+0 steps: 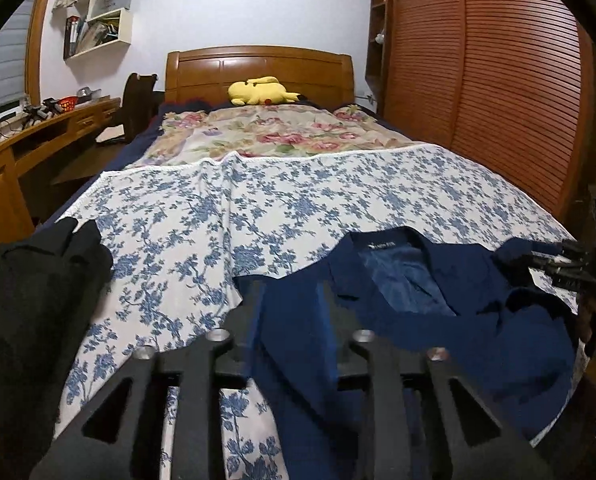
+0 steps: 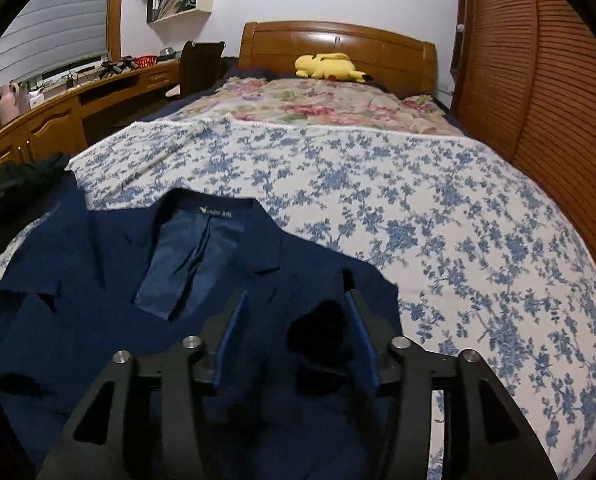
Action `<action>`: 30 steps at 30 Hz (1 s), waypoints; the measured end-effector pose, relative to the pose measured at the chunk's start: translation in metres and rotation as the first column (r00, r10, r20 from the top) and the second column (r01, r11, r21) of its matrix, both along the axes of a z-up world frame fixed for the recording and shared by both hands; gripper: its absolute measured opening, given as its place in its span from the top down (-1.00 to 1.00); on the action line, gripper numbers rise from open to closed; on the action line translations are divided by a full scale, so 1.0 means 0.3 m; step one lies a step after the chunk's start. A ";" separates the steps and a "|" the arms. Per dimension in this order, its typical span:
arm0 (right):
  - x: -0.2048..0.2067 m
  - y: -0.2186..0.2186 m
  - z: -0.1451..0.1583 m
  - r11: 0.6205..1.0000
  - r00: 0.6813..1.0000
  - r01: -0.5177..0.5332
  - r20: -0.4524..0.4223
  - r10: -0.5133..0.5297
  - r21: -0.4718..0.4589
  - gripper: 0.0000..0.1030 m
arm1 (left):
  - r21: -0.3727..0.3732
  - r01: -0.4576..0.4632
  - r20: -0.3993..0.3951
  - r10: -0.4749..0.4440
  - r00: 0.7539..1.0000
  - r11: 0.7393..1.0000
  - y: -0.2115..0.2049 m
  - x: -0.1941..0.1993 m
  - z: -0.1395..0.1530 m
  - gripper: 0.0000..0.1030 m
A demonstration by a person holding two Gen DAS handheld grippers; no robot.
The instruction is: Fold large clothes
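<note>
Currently the navy blazer (image 2: 110, 276) lies front-up on the blue-floral bedspread (image 2: 437, 216) at the foot of the bed, collar and label toward the headboard, lapels open on the paler lining; fabric rumpled, not yet folded. Left hand-held gripper (image 1: 288, 308): jaws part-open, straddling the blazer's left edge, cloth between the pads but not visibly pinched. Right hand-held gripper (image 2: 294, 320): jaws wider apart over the blazer's right shoulder, nothing held. Judged step: garment laid out, flattening or first fold about to start. Next move likely calls for pinching both side edges evenly. A black garment (image 1: 30, 300) sits at the left, apart.
</note>
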State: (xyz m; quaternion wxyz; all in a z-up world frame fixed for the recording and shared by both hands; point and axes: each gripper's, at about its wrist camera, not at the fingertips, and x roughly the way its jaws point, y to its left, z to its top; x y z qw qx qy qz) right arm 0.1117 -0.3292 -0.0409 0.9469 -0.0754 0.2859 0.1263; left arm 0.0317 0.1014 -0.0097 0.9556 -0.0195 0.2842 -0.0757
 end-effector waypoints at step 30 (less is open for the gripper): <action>-0.192 0.069 0.042 0.990 0.985 -0.096 -0.150 0.081 -0.099 -0.16 | -0.058 0.021 -0.002 -0.022 1.000 0.998 0.063 -0.099 -0.044 -0.29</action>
